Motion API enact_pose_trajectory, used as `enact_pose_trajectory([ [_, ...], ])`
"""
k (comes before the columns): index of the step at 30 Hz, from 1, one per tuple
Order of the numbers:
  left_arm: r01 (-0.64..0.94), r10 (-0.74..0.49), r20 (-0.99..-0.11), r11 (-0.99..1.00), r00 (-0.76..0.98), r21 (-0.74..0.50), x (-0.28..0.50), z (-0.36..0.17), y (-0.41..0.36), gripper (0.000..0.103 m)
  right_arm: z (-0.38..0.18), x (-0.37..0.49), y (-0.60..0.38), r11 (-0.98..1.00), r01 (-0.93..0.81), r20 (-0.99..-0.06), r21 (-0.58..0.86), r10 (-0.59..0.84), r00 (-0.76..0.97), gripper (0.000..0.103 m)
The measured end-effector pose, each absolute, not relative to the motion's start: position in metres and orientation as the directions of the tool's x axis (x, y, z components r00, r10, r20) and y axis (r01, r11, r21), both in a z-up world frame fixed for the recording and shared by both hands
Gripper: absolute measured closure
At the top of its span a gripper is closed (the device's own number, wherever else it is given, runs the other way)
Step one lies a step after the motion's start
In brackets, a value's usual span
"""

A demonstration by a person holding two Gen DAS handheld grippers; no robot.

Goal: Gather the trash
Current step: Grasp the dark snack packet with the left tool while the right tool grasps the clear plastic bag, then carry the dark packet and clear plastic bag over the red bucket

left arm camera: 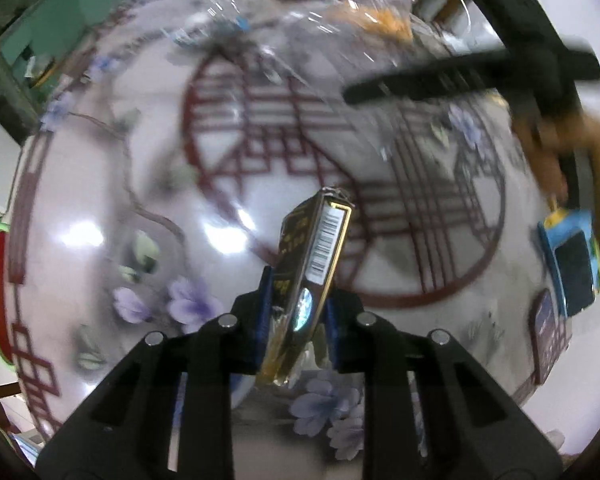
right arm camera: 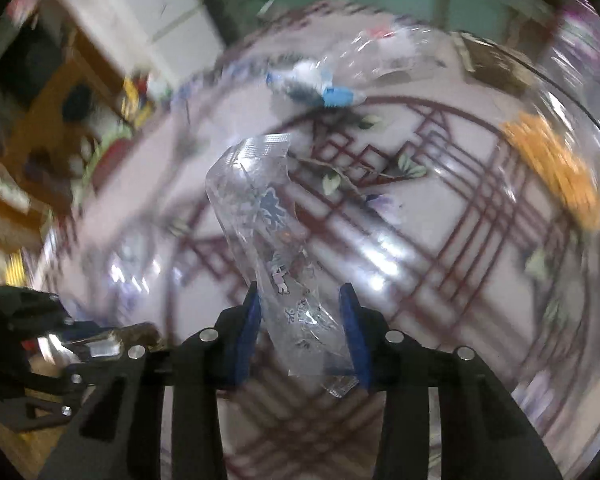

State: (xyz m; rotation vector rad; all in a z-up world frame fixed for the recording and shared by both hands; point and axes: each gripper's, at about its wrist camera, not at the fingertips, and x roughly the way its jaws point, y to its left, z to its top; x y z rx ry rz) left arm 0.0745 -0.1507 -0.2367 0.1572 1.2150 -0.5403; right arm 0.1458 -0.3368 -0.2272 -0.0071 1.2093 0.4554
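Tongs on the left [left arm camera: 296,316] are pinched on a dark, gold-edged small carton [left arm camera: 314,256], taken at its lower end, with the barcoded narrow side up and the rest standing out above the patterned worktop [left arm camera: 100,208]. Right tongs [right arm camera: 300,332] are partly closed around a clear printed plastic wrapper [right arm camera: 268,220]; whether the blue pads [right arm camera: 248,336] actually press it cannot be told, since a gap shows beside the film.

The carton is judged light and fairly stiff, though easily crushed, so a moderate squeeze across its narrow faces should hold it. The wrapper is judged almost weightless, limp and slippery, and likely to slide out; it would be better gripped where it is bunched than at a single flat layer.

More litter, including a clear bottle with a blue cap [right arm camera: 336,96] and an orange wrapper [right arm camera: 556,176], is seen blurred toward the worktop's far edge.
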Motion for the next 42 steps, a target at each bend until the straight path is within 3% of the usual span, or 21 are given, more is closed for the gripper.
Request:
enact_pose_trajectory([
  [7, 0.417, -0.286, -0.869, 0.903, 0.405, -0.103, 0.078, -0.188, -0.117, 0.081, -0.171, 0.09, -0.32, 0.954, -0.116, -0.826, 0.278, 0.299, 0.479, 0.064],
  [12, 0.35, -0.271, -0.833, 0.931, 0.483, -0.101, 0.076, -0.161, -0.088, 0.081, -0.141, 0.068, -0.288, 0.958, -0.054, -0.789, 0.282, 0.263, 0.555, 0.063],
  [26, 0.241, -0.228, -0.76, 0.966, 0.609, -0.096, 0.054, -0.123, -0.032, 0.081, -0.125, 0.06, -0.222, 0.952, -0.141, -0.761, 0.271, 0.301, 0.575, 0.063],
  [42, 0.15, -0.176, -0.757, 0.983, 0.629, -0.103, 0.049, -0.119, 0.014, 0.081, -0.121, 0.065, -0.168, 0.931, -0.233, -0.751, 0.28, 0.364, 0.551, 0.062],
])
